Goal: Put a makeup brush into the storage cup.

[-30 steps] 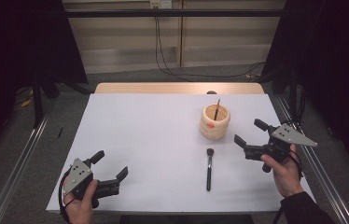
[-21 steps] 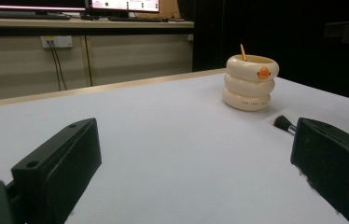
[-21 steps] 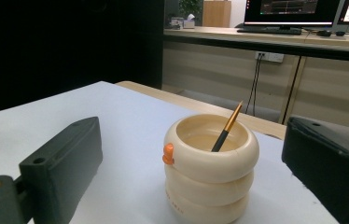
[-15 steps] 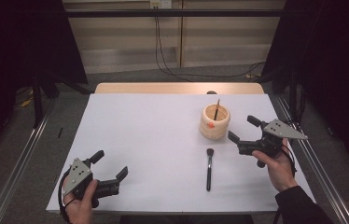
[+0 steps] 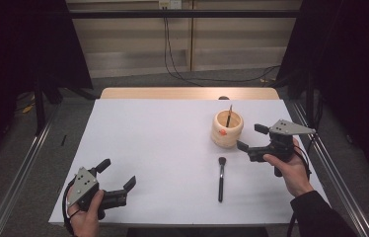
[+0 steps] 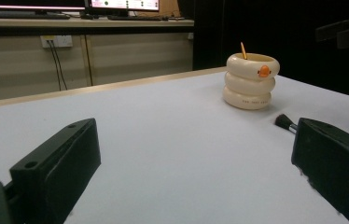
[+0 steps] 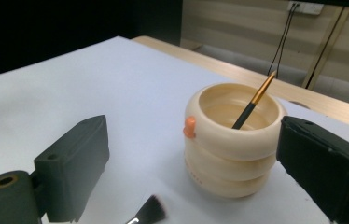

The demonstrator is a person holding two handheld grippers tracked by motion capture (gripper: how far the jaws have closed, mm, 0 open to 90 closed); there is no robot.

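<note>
Covering the table [image 5: 172,148], white sheet, dark curtains, grey floor [image 5: 24,163]

jaws: black, blocky, each with a round hole
plates: grey, three-cornered, screwed
cables: black
sleeve [image 5: 315,215]: dark, on right arm
</note>
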